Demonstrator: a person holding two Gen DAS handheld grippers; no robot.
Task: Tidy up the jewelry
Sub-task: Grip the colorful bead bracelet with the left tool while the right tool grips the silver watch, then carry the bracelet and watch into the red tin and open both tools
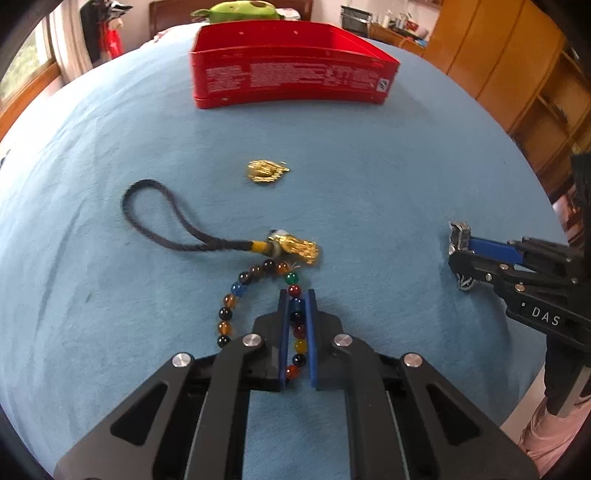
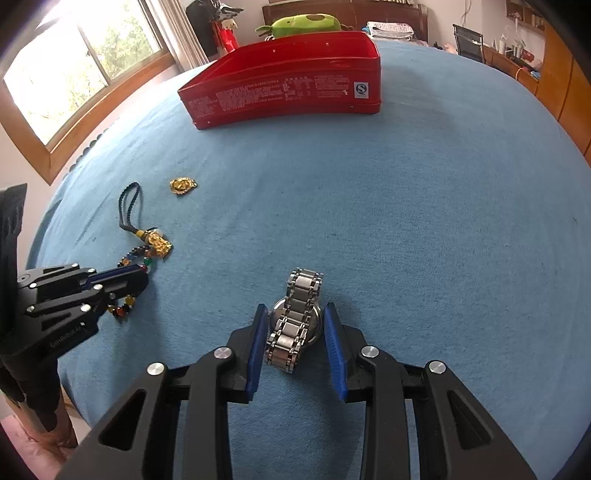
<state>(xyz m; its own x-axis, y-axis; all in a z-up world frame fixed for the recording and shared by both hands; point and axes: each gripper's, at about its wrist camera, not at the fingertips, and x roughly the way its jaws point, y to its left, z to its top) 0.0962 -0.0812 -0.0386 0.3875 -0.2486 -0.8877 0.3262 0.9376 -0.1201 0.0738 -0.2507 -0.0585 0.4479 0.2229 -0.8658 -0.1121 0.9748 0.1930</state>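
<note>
A bracelet of coloured beads (image 1: 231, 301) lies on the blue cloth, and my left gripper (image 1: 297, 295) is shut on its right strand. It also shows in the right wrist view (image 2: 125, 302). A black cord with a gold charm (image 1: 295, 248) lies just beyond the beads. A gold pendant (image 1: 266, 171) lies further out. A steel watch (image 2: 295, 317) lies between the pads of my right gripper (image 2: 295, 314), whose jaws stand around it, the pads close to its case. A red tin box (image 1: 291, 70) stands open at the far side.
The blue cloth (image 2: 424, 221) covers the round table. A green plush toy (image 2: 306, 24) sits behind the box. A window (image 2: 74, 66) is at the left, wooden cabinets (image 1: 517, 74) at the right. The table edge is near me.
</note>
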